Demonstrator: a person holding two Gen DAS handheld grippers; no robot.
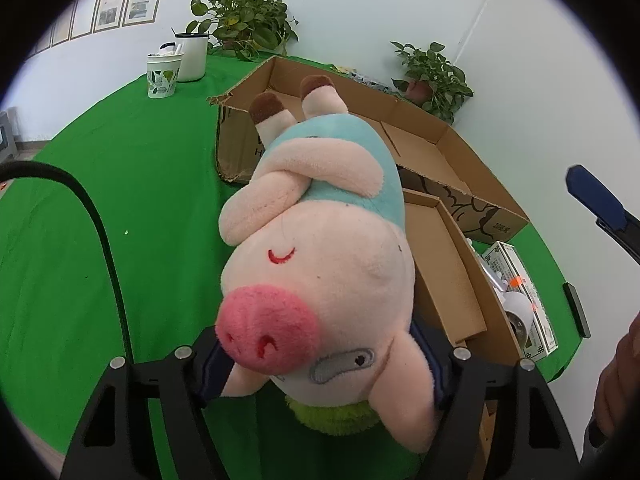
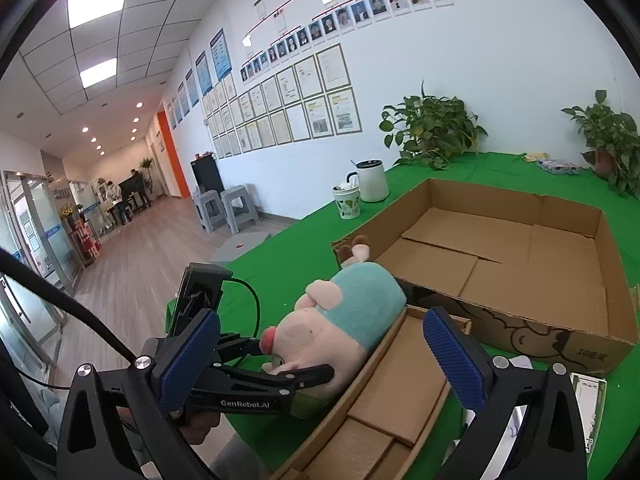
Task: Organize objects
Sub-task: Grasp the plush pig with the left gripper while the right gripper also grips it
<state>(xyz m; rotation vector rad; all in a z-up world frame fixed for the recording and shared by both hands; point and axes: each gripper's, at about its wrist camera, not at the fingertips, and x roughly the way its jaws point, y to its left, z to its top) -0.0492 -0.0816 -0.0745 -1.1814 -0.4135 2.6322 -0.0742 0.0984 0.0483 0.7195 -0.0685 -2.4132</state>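
Note:
A plush pig with a pink snout and a teal shirt lies on the green tablecloth. Its head is toward me and its brown feet point at a large open cardboard box. My left gripper is shut on the pig's head, a blue pad pressing on each side. The right wrist view shows the same hold, left gripper on pig. My right gripper is open above a shallow cardboard box, nothing between its blue pads. One of its fingers shows at the right.
The large box is empty; the shallow box lies beside the pig. A printed carton, a white roll and a black phone lie to the right. Two cups and potted plants stand at the back.

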